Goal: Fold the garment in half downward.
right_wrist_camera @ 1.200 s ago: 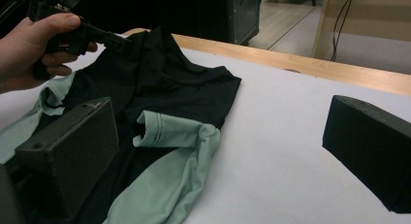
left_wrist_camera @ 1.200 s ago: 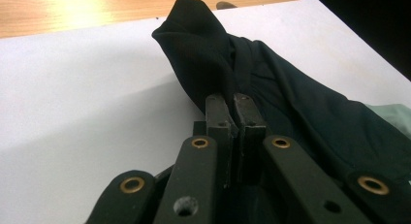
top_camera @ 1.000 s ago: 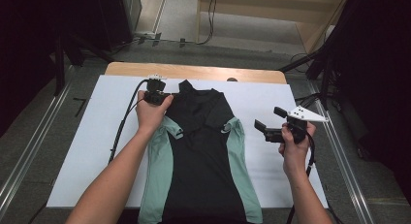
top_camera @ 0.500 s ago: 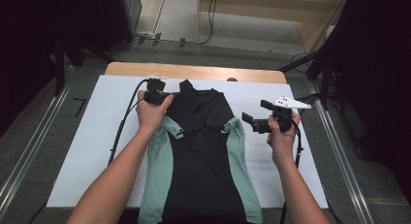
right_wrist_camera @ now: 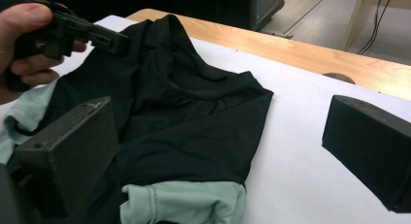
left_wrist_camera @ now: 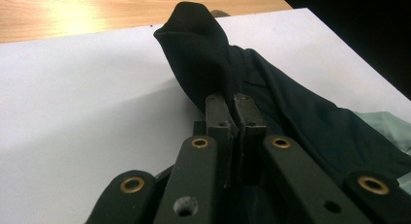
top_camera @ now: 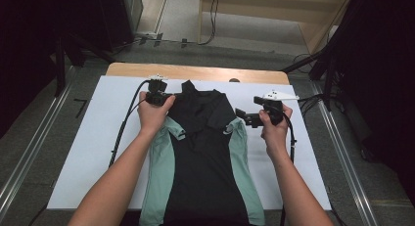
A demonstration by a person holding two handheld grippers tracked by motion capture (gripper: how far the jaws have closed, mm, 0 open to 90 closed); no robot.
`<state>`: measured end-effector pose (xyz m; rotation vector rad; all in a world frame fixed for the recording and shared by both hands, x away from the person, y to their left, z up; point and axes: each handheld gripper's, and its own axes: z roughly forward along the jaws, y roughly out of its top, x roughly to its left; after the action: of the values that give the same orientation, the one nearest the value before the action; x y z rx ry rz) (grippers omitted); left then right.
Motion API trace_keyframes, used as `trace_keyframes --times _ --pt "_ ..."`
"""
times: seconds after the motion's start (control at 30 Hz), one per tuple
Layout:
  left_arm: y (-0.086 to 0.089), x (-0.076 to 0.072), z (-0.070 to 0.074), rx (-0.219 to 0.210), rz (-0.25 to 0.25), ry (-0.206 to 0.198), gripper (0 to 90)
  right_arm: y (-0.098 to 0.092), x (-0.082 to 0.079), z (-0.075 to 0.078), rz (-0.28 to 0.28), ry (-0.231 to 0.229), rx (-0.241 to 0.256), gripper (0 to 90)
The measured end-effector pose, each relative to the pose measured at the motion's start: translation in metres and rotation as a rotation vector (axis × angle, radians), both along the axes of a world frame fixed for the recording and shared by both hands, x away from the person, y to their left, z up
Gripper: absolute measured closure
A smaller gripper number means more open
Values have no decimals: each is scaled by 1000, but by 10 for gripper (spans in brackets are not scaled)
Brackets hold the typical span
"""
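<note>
The black-and-green shirt (top_camera: 203, 152) is pinched at one shoulder by the left gripper (left_wrist_camera: 231, 110); the right gripper (top_camera: 243, 114), jaws wide and empty, is poised beside the other, ungrasped.

High view: light falls from above onto the white sheet (top_camera: 98, 138), evenly bright; surroundings at left and right edges nearly black. Frame soft, low detail.

Left gripper view: warm glare on the wooden table edge (left_wrist_camera: 72, 13) at upper left; grey shadow lower left on the sheet. Jaws at bottom slightly blurred; upper right corner black.

Right gripper view: jaw blocks at lower left and right out of focus. Black shirt (right_wrist_camera: 194, 117) folds barely readable, little shadow detail.
</note>
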<state>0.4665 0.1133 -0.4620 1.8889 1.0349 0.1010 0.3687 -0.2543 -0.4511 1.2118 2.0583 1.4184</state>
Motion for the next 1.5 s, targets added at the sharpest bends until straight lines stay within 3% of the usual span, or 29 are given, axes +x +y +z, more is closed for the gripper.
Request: trace_keyframes --times 0.43,0.8,1.03,1.33,1.5 --pt "1 1 -1 1 1 0 873 11 31 -6 7 49 -20 0" --pt "-1 1 -1 -6 1 -3 873 18 52 -15 -2 113 -7 46" --pt "-1 1 -1 -27 2 -2 873 19 66 -26 -9 181 30 141" --pt "-1 1 -1 -20 0 -3 873 30 85 -38 -38 273 -35 377" --pt "-1 1 -1 -20 1 -2 873 34 93 -45 -48 304 -82 417"
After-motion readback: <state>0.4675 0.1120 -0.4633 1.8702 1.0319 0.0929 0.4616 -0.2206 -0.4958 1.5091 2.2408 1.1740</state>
